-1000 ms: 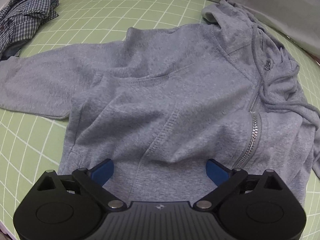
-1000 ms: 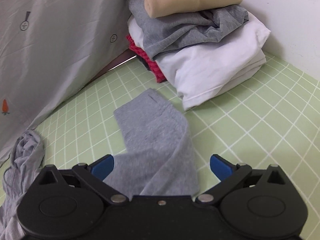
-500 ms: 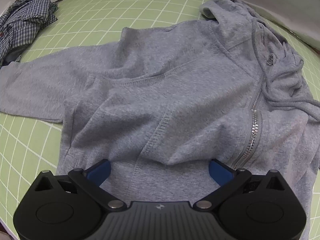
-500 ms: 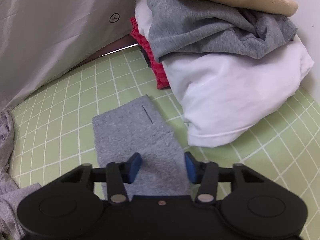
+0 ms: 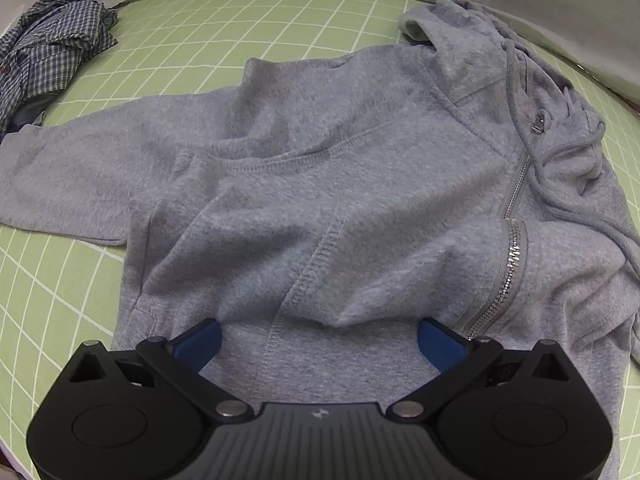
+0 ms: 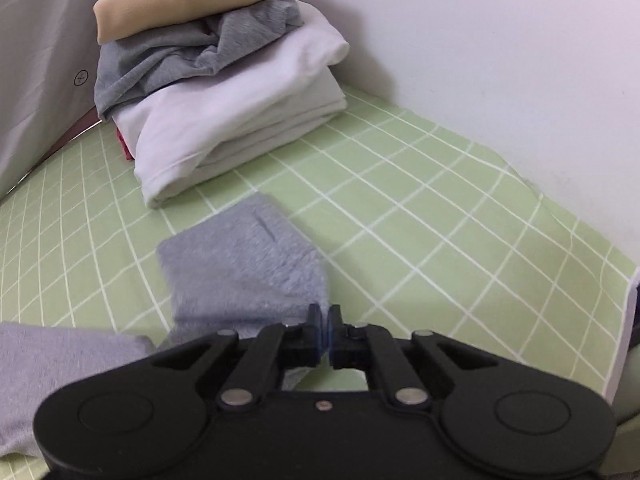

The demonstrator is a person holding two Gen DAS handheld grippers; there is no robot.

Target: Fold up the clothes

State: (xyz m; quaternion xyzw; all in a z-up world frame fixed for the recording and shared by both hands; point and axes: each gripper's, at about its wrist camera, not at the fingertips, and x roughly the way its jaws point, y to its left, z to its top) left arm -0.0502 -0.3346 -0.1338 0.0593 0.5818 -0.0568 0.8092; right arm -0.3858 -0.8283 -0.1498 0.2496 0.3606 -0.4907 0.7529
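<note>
Hoodie (image 5: 320, 184): grey, zipped, spread on green checked mat (image 5: 224, 32).
Sleeve (image 6: 244, 264): extends toward folded stack (image 6: 224, 92).
Left gripper (image 5: 319, 340): jaws wide apart over hem, pinching nothing.
Right gripper (image 6: 324, 320): jaws closed at sleeve's edge; a pinch of fabric cannot be confirmed.

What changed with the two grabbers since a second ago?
The right gripper snapped its wide-open jaws shut on the edge of the grey sleeve and slid sideways along it. The left gripper stayed open over the grey hoodie. The folded pile didn't move.
</note>
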